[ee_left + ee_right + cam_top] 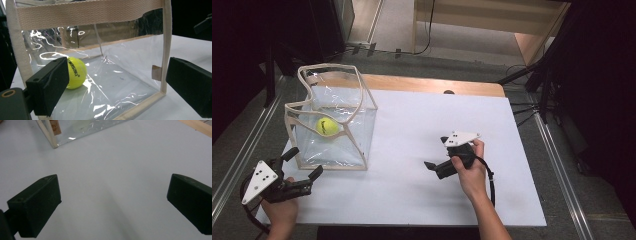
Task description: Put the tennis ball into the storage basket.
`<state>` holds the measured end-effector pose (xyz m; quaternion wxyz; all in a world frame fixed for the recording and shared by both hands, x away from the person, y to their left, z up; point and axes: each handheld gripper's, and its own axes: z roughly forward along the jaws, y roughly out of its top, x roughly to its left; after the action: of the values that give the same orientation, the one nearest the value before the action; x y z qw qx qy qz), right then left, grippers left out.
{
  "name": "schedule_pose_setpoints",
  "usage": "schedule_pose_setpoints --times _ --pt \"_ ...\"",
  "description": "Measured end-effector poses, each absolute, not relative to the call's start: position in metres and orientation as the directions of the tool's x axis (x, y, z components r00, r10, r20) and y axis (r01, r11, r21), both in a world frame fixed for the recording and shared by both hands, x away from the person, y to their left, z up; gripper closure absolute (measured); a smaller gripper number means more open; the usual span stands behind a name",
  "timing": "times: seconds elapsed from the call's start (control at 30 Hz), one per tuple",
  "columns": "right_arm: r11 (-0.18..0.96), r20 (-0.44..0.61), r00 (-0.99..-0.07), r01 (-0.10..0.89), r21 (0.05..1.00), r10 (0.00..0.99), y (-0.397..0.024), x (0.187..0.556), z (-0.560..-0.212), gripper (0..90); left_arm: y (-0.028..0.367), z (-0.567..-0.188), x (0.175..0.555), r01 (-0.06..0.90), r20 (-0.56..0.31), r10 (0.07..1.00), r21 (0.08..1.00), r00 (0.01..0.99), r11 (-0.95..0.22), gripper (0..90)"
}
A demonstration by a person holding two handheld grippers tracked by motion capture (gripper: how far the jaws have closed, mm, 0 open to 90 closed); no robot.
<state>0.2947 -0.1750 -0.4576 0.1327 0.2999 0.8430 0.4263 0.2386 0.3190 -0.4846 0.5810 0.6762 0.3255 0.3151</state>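
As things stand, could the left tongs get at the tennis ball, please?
Probably not directly: the tennis ball lies inside the clear bag, whose wall faces the open left tongs; only the top looks open.

High view above near table edge looking forward-down, left gripper view close on bag (100, 75), right gripper view low over table (112, 182), bag corner shared

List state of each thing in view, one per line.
Clear bag: upright on the white table, top open, strap handles up.
Tennis ball: inside the bag, resting on its floor.
Left claw: open, empty, next to the bag's near side.
Right claw: open, empty, over bare table to the bag's right.
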Motion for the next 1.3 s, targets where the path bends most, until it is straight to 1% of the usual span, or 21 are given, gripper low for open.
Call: schedule_pose_setpoints --times 0.83,1.3 --pt "0.403 0.026 -0.716 0.423 0.812 0.698 -0.224 0.271 -0.468 0.0 0.319 -0.485 0.239 0.073 0.052 0.807 0.99 0.589 -0.117 5.4" --pt "0.333 0.043 -0.649 0.445 0.831 0.76 -0.264 0.255 -0.473 0.0 0.319 -0.485 0.239 0.073 0.054 0.807 0.99 0.588 -0.12 5.3"
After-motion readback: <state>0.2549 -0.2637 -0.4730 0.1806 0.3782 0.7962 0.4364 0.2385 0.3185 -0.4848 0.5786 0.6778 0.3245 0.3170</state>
